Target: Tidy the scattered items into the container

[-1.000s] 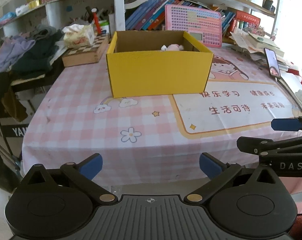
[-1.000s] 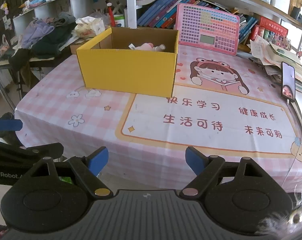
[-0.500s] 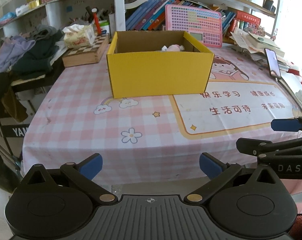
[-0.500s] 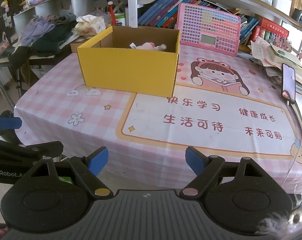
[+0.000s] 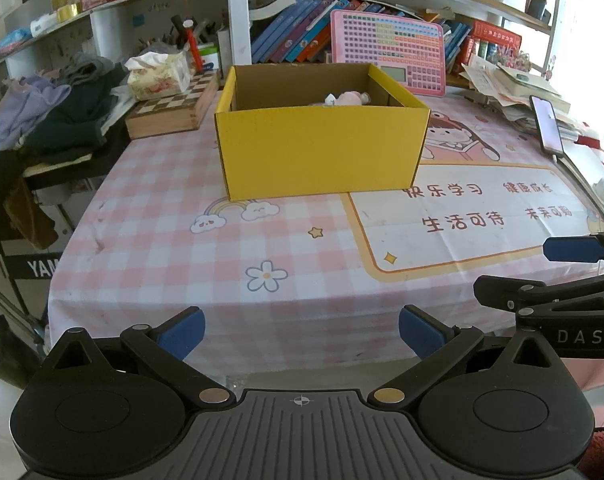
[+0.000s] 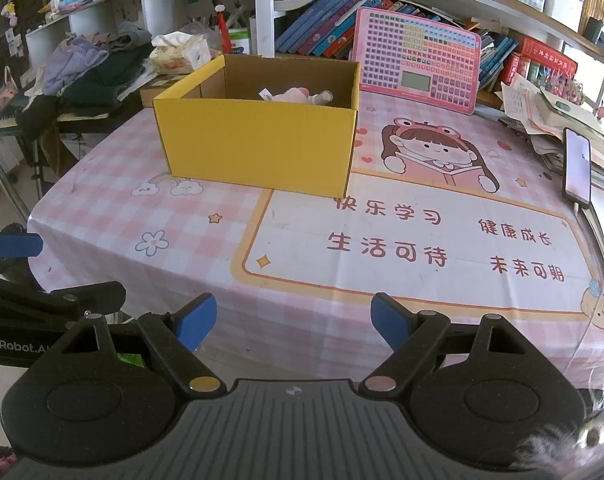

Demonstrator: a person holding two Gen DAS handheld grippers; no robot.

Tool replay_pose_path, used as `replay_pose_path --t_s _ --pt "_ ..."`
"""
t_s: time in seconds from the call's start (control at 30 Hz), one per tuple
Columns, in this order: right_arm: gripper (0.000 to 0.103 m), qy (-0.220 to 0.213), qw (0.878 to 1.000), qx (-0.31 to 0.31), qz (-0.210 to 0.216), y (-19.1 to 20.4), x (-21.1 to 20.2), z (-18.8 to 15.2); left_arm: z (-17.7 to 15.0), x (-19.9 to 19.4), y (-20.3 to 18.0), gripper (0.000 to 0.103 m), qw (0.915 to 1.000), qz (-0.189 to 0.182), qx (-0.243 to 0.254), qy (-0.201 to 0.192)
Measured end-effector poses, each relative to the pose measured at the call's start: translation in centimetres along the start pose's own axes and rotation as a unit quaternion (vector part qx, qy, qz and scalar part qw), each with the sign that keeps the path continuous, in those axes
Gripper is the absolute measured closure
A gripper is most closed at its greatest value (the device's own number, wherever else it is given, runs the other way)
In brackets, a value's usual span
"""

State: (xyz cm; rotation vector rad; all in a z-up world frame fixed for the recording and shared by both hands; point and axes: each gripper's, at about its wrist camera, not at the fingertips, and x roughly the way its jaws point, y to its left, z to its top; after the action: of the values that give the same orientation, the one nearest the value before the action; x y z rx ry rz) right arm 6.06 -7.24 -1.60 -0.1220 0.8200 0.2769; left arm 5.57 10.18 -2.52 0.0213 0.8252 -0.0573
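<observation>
My left claw [image 5: 300, 330] hangs at the near edge of the bench [image 5: 174, 248], its blue pads spread wide with nothing between them. My right claw [image 6: 292, 322] sits just beside it at the same edge, jaws equally far apart and empty (each claw shows at the margin of the other's view). Both point down across the pink checked cloth toward the yellow box [image 5: 322, 148], which stands open-topped toward the far side of the bench, partly on the printed mat with the cartoon girl [image 6: 434, 152]. Inside the box a pink soft toy [image 6: 292, 95] lies against the back wall, only its top showing over the rim. A phone [image 6: 577, 166] rests at the bench's right side, well apart from the box.
</observation>
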Motion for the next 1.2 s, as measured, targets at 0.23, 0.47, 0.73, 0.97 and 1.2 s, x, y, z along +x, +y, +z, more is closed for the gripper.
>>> replay_pose_path --t_s 0.23,0.47,0.73,0.97,1.2 --pt "0.019 0.000 1.000 0.000 0.000 -0.03 0.06 0.04 0.19 0.18 0.11 0.000 1.0000 -0.002 0.001 0.002" --pt "0.019 0.001 1.000 0.000 0.000 -0.04 0.09 0.05 0.21 0.23 0.06 0.000 1.0000 -0.001 0.002 0.002" --pt "0.019 0.002 1.000 0.001 -0.001 -0.15 0.23 0.16 0.21 0.27 -0.01 0.000 1.0000 -0.001 0.004 0.002" --pt "0.019 0.003 1.000 0.002 -0.001 -0.39 0.36 0.10 0.17 0.32 -0.35 0.000 0.9999 -0.006 0.009 0.003" --pt "0.019 0.003 1.000 0.002 0.001 -0.41 0.47 -0.01 0.18 0.41 -0.47 0.000 0.9999 -0.004 0.009 0.005"
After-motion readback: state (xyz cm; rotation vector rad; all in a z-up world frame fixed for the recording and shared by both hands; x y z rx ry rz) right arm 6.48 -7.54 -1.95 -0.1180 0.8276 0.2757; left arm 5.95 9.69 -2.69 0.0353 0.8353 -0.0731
